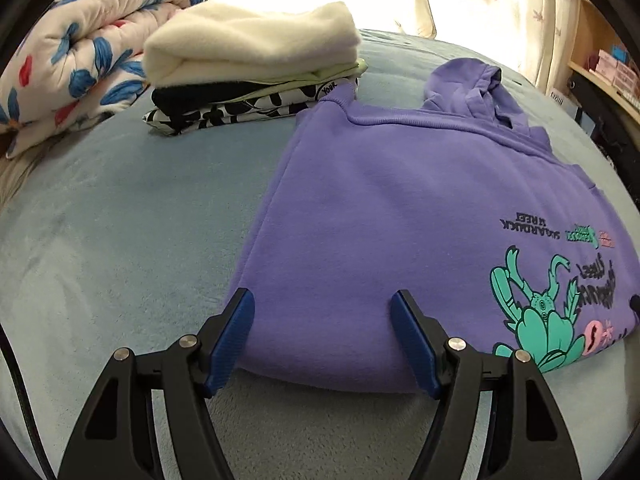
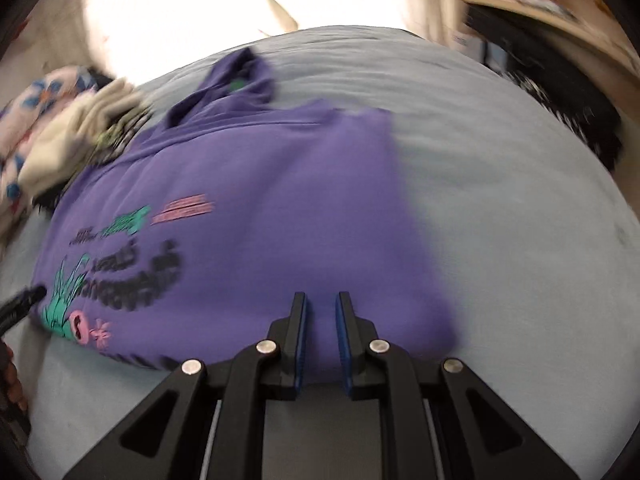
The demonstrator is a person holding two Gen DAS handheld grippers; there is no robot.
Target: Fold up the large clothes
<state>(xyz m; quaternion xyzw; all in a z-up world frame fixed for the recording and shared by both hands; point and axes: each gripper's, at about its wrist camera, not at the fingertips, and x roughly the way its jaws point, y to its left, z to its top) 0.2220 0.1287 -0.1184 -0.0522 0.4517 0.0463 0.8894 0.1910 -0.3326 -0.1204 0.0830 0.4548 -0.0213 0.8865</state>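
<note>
A purple hoodie (image 1: 400,200) with a teal and pink print lies flat on the blue-grey bed cover (image 1: 120,220), sleeves folded in and hood at the far end. My left gripper (image 1: 322,304) stands open over the hoodie's near left corner; its blue pads (image 1: 240,320) straddle the cloth without pinching it. In the blurred right wrist view the hoodie (image 2: 260,200) fills the middle. My right gripper (image 2: 322,304) is over its near hem with the pads nearly together, purple showing in the narrow gap. Whether cloth is pinched there I cannot tell.
A stack of folded clothes (image 1: 248,80), cream on top, sits at the far left beside a rolled floral quilt (image 1: 80,60). Wooden shelves (image 1: 612,64) stand at the right, with bright curtains behind the bed. A dark gripper part (image 2: 24,300) shows at the left edge.
</note>
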